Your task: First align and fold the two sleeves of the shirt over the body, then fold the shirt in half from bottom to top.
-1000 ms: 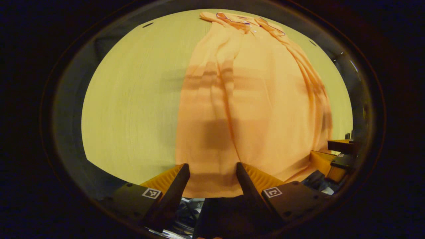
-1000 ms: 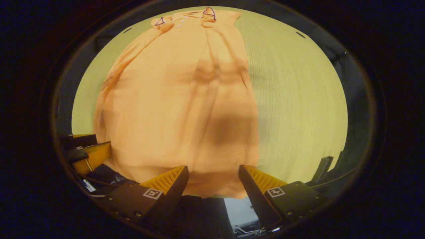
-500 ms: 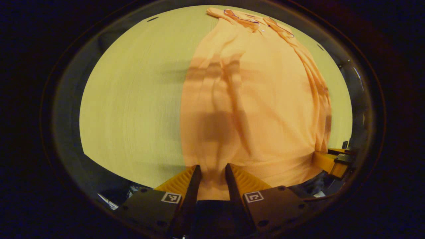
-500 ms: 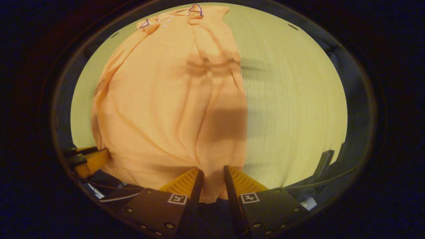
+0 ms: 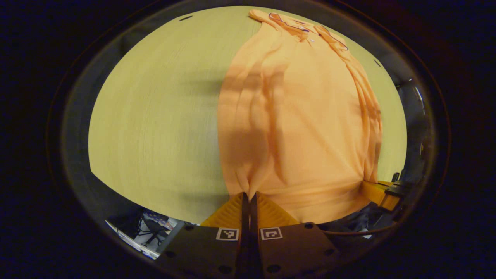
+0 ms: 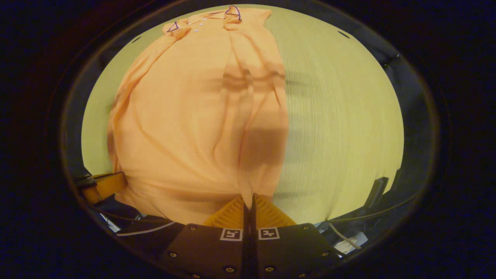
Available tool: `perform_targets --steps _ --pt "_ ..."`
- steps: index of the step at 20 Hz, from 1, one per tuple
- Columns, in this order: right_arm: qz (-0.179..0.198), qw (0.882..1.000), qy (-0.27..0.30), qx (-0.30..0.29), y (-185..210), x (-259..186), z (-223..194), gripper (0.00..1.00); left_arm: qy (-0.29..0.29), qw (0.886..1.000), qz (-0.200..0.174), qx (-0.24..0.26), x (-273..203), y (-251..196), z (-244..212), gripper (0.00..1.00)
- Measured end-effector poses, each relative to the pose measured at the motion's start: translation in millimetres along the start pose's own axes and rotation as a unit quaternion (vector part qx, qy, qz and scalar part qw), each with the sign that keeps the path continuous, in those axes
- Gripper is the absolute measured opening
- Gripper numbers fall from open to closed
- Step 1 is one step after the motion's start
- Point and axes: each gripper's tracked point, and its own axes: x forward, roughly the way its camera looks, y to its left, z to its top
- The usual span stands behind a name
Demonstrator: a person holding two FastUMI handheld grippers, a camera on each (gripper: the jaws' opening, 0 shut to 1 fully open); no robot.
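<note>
An orange shirt (image 5: 306, 116) lies lengthwise on a pale wooden table (image 5: 155, 116), collar at the far end, both sleeves folded in over the body. In the left gripper view my left gripper (image 5: 248, 195) is shut on the shirt's bottom hem near its left corner, the cloth puckering into the fingers. The right gripper view shows the same shirt (image 6: 193, 116) on the table (image 6: 341, 116), with my right gripper (image 6: 249, 197) shut on the hem near the right corner. Each view catches the other gripper at the far hem corner: right gripper (image 5: 381, 192), left gripper (image 6: 102, 186).
The table's near edge runs just under both grippers; beyond it lie cables (image 6: 345, 238) and floor clutter (image 5: 151, 232). Dark booth walls ring the table. Bare wood stretches left of the shirt in the left gripper view and right of it in the right gripper view.
Both grippers went from wide open around the bottom hem to fully shut on it. The hem cloth has bunched between the fingers and both views have edged forward.
</note>
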Motion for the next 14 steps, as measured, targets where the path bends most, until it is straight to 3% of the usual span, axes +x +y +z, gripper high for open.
perform_targets --steps 7,13,14 --pt "0.017 1.000 -0.014 0.013 6.4 -17.2 14.3 0.00 -0.023 0.999 0.013 0.023 -22.4 1.8 25.6 0.06" --pt "0.028 0.998 -0.051 0.022 4.1 -41.5 66.8 0.00 -0.054 0.998 0.008 0.023 -39.7 -6.0 73.1 0.06" --pt "0.030 0.998 -0.058 0.022 3.6 -46.1 78.9 0.00 -0.060 0.998 0.008 0.024 -42.6 -6.3 83.7 0.10"
